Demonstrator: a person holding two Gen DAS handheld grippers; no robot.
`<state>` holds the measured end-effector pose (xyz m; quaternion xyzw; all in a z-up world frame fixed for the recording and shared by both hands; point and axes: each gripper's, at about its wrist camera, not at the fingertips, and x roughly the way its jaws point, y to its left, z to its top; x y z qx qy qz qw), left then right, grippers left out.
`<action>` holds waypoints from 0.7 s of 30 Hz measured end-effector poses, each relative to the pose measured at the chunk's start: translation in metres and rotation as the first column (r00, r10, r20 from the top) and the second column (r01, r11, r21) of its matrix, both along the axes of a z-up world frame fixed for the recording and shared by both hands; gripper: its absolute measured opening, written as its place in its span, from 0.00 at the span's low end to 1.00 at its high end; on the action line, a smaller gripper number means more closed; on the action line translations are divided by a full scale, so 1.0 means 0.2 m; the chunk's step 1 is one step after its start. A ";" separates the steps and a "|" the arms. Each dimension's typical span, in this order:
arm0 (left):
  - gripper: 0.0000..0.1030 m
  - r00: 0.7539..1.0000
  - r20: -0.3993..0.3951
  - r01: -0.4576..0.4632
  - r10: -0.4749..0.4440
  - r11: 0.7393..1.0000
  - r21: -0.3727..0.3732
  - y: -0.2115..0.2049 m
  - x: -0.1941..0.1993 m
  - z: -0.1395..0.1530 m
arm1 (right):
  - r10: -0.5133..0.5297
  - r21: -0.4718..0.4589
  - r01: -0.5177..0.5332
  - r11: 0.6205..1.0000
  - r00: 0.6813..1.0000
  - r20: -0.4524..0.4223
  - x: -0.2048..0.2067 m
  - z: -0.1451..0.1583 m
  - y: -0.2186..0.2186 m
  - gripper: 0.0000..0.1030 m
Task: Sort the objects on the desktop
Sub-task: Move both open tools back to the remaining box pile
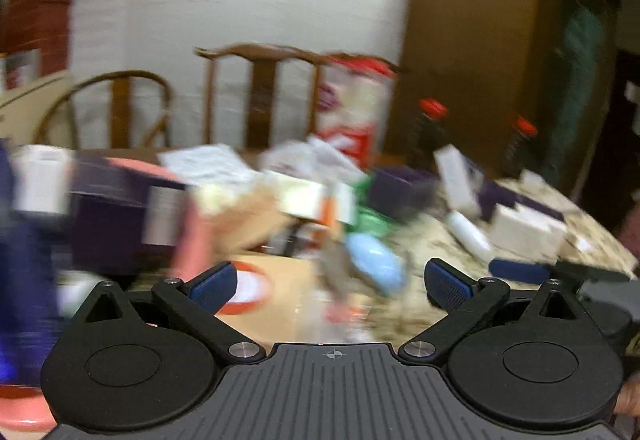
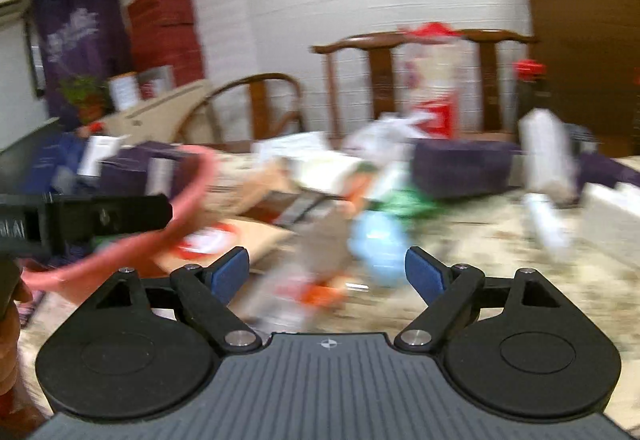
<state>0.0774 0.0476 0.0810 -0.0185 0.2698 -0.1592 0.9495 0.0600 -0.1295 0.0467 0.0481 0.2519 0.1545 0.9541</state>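
Both views are smeared by motion. A cluttered marble-patterned table carries purple boxes, white cartons, a white tube and a light blue oval thing. My left gripper hangs open above a cardboard sheet, nothing between its pads. At the right edge of this view shows my right gripper's blue pad. My right gripper is open and empty in front of the light blue thing. A pink basket rim curves behind my left gripper's black body.
Two wooden chairs stand behind the table against a white wall. A tall brown cabinet rises at the right. A red-and-white bag and two dark bottles with red caps stand at the table's far side. A person's fingers show at the left.
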 end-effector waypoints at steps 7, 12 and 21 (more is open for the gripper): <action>1.00 0.991 -0.020 0.133 -0.132 0.991 0.026 -0.55 0.16 -0.07 | -0.201 -0.044 0.200 0.979 0.979 -0.017 0.00 -0.06 -0.52 0.86; 1.00 0.984 -0.015 0.178 -0.178 0.981 0.080 -0.88 0.33 -0.11 | -0.293 -0.024 0.292 0.956 0.954 -0.058 0.01 -0.12 -0.83 0.86; 1.00 0.966 -0.011 0.256 -0.257 0.955 0.147 -1.31 0.68 -0.24 | -0.406 -0.066 0.402 0.913 0.910 -0.080 0.09 -0.24 -1.20 0.88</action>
